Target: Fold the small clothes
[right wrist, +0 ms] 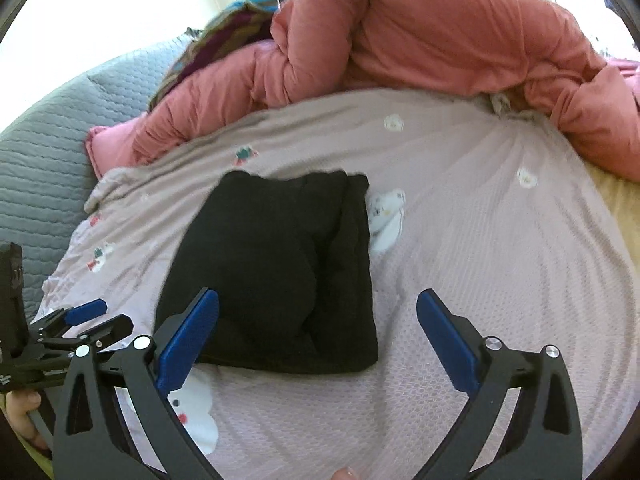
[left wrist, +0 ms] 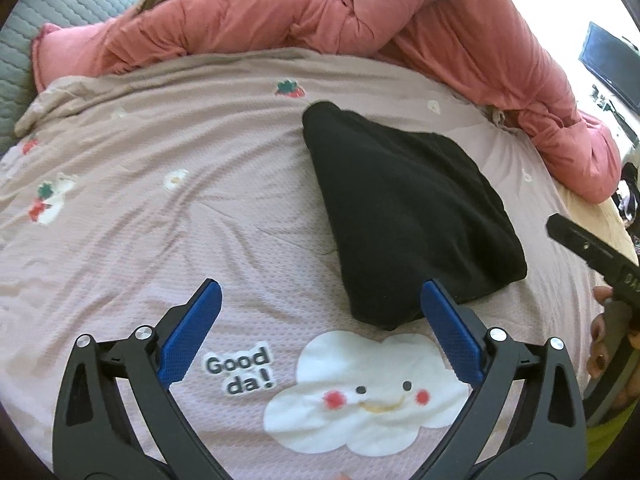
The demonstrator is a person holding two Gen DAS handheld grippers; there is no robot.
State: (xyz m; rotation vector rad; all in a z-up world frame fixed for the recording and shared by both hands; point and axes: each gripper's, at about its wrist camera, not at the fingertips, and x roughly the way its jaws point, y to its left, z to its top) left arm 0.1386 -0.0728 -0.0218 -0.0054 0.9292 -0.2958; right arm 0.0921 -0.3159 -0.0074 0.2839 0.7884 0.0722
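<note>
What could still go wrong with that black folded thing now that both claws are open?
The black garment lies loose in thick, bulging layers, so it might slump open. The left gripper and right gripper hang close above its near edge and could snag it. The wrinkled pink sheet underneath could also shift.

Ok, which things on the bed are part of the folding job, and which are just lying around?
Part of the job:
- black folded garment
- left gripper, open, empty
- right gripper, open, empty

Just lying about:
- pink quilt, bunched behind
- striped cloth
- grey quilted cover
- mauve sheet with cloud print, the work surface
</note>
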